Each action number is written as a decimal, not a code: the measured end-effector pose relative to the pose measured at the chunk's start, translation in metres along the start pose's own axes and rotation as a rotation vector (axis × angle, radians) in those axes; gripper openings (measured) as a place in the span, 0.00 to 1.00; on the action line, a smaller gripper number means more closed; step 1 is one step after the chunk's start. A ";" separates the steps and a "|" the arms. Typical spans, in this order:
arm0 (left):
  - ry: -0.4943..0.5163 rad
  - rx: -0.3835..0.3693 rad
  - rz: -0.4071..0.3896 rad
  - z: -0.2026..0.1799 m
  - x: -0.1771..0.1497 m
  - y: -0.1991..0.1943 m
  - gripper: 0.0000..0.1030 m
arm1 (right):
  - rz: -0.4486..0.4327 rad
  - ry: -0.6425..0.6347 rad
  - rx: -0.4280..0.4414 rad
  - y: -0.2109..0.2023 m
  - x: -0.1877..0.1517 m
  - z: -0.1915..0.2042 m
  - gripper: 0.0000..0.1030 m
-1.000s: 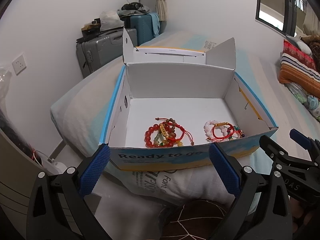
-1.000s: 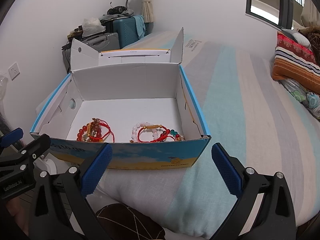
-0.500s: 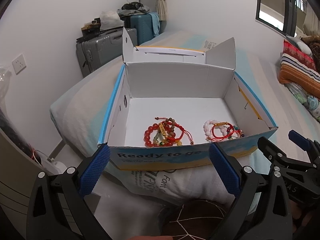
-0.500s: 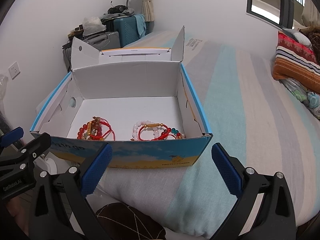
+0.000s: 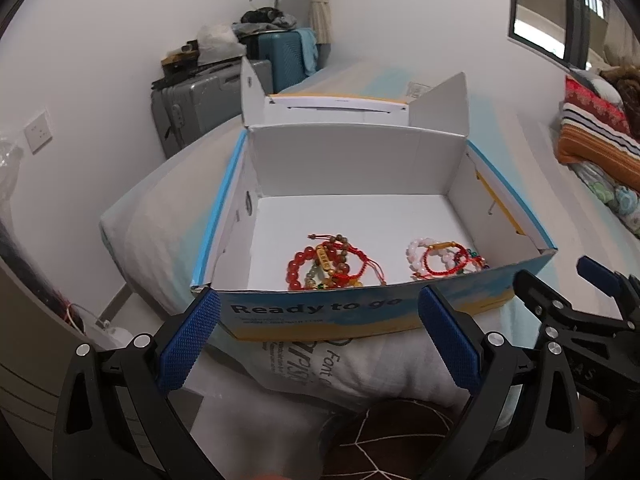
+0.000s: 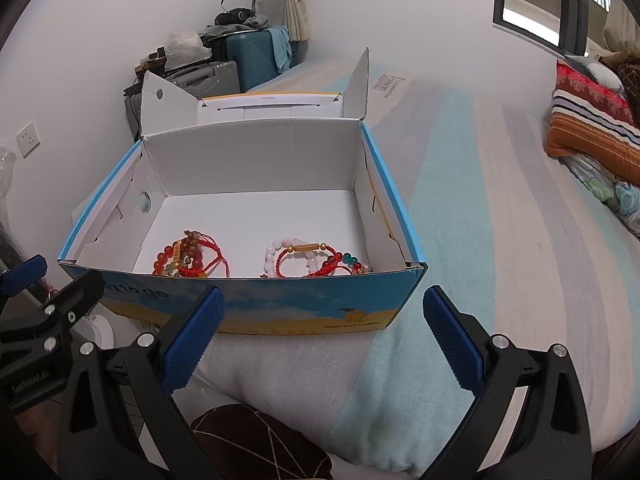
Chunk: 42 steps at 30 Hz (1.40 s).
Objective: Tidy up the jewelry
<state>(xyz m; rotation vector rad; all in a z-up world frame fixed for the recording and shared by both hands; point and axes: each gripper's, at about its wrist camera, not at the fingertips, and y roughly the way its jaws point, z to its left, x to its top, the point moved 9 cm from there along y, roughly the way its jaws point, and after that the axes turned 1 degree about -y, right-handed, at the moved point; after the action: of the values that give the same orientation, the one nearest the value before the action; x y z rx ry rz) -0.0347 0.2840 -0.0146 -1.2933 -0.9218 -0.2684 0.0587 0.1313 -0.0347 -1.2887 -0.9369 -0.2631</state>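
- The left gripper [image 5: 320,334] is hovering just short of the box [image 5: 360,314], its blue pads [image 5: 188,338] spread wide and gripping nothing.
- The right gripper [image 6: 322,336] is hanging beside it, fingers likewise spread apart and empty, facing the box's near wall.
- The box is sitting open on a striped bed [image 6: 500,240], its lid flaps standing up at the far side.
- Ahead of the left gripper, a red bead bundle [image 5: 330,268] is lying on the box floor close behind the near wall.
- A pink bead bundle [image 6: 310,258] is lying to the right of it, apart from the first, straight ahead of the right gripper.
- A dark cushion [image 6: 256,440] is showing below both grippers.
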 end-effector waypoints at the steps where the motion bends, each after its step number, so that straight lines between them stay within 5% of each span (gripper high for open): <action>1: 0.004 0.000 -0.001 -0.001 0.000 0.000 0.95 | -0.001 -0.002 -0.001 0.000 0.000 0.000 0.93; 42: 0.015 0.007 0.008 -0.002 -0.001 0.000 0.94 | 0.000 0.002 0.000 -0.001 0.001 -0.001 0.93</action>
<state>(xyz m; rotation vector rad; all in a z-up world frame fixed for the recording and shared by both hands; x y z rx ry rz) -0.0342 0.2820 -0.0153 -1.2870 -0.9038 -0.2679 0.0591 0.1303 -0.0332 -1.2884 -0.9349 -0.2649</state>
